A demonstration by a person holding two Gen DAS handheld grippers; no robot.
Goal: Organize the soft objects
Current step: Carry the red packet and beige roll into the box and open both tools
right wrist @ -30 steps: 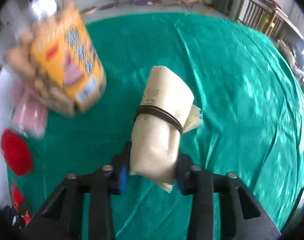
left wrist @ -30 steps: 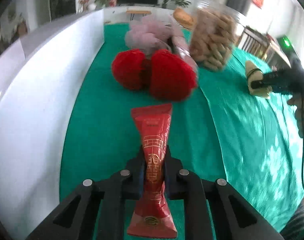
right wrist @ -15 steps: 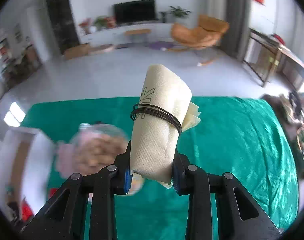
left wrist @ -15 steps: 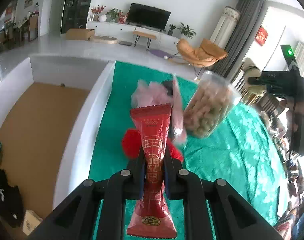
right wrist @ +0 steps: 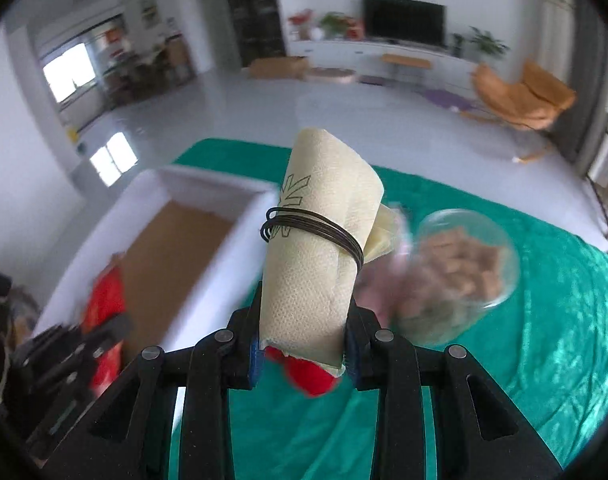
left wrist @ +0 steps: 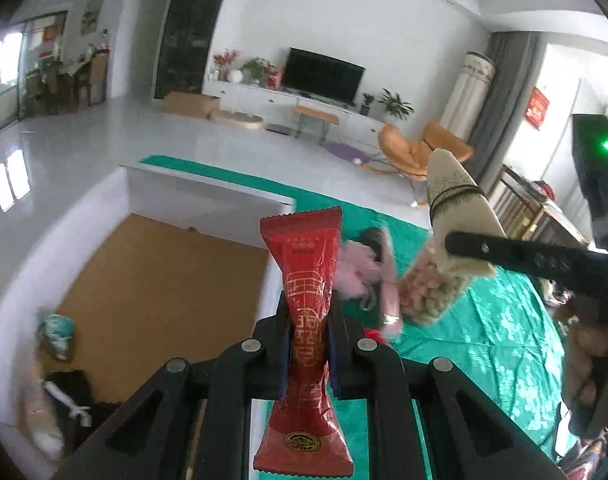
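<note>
So both hands are loaded and mid-carry right now. The left gripper (left wrist: 308,354) has its fingers pinched tight on a red snack packet (left wrist: 306,304), squeezing it at the waist, and the right gripper (right wrist: 304,344) has its fingers clamped around the bottom of a rolled cream napkin (right wrist: 320,256) with a dark hair tie (right wrist: 316,228) looped round it. Both things are up in the air above the green-covered counter (left wrist: 500,320), close to the white box (left wrist: 208,192) with the brown bottom. Looks to me like the carry-to-the-box step, so the next move would be getting each one over the opening and lowering before letting go. The jar of snacks (right wrist: 460,272), pink puff (left wrist: 354,270) and red plush (right wrist: 308,376) sit on the cloth. Compared with a second ago, both cameras were low over the cloth; now they're raised and the box interior has come into view.
</note>
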